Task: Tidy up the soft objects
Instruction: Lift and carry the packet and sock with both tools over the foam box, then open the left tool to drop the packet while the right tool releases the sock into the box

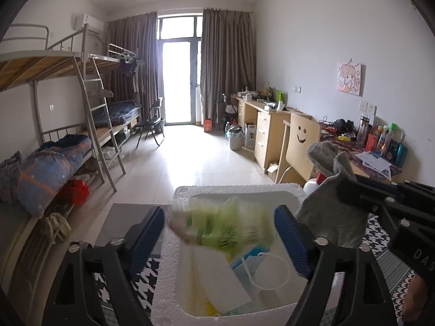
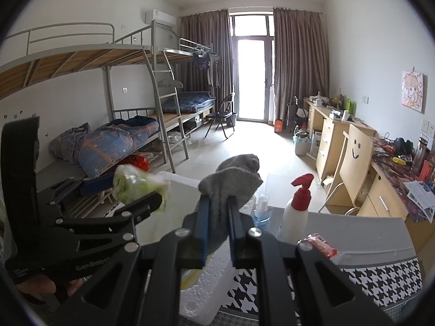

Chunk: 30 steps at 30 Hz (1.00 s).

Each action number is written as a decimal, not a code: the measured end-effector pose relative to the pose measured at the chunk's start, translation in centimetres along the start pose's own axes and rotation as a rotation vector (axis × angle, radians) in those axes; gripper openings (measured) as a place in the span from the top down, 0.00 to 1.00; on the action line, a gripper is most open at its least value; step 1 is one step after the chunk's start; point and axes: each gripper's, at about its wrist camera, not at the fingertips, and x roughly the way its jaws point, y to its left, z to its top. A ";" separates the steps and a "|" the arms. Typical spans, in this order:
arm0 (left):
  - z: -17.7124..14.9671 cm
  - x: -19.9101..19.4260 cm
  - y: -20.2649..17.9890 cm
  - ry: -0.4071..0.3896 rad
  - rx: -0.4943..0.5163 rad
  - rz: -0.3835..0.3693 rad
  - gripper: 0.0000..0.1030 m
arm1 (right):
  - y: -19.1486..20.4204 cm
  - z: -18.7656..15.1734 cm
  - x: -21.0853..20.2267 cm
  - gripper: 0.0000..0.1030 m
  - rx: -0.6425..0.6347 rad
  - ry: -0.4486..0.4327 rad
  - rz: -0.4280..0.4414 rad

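From my left wrist, my left tongs (image 1: 220, 233) stand apart, a blurred green-and-clear packet (image 1: 228, 225) lying crosswise between them above the white foam box (image 1: 244, 190). From my right wrist, my right tongs (image 2: 218, 212) are clamped on a grey sock (image 2: 231, 184), its length running up and away, its fuzzy end flopped over, right of the packet.

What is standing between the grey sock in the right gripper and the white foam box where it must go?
Nothing solid blocks it. The grey sock, pinched in the right gripper, hangs beside the foam box. Over the box, the open left gripper and a blurred green packet crowd the opening.
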 end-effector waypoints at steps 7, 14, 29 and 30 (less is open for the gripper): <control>0.1 -0.7 0.8 -0.016 -0.025 0.017 0.03 | 0.2 0.1 0.2 0.85 0.001 0.004 0.000; 0.1 -1.9 0.8 -0.039 -0.026 0.036 0.03 | 0.5 0.3 0.6 0.85 -0.007 0.008 0.008; -0.7 -3.7 2.7 -0.064 -0.047 0.089 0.01 | 1.9 0.5 1.8 0.85 -0.031 0.023 0.052; -0.8 -3.9 2.9 -0.065 -0.047 0.093 0.01 | 2.0 0.4 1.9 0.85 -0.033 0.024 0.055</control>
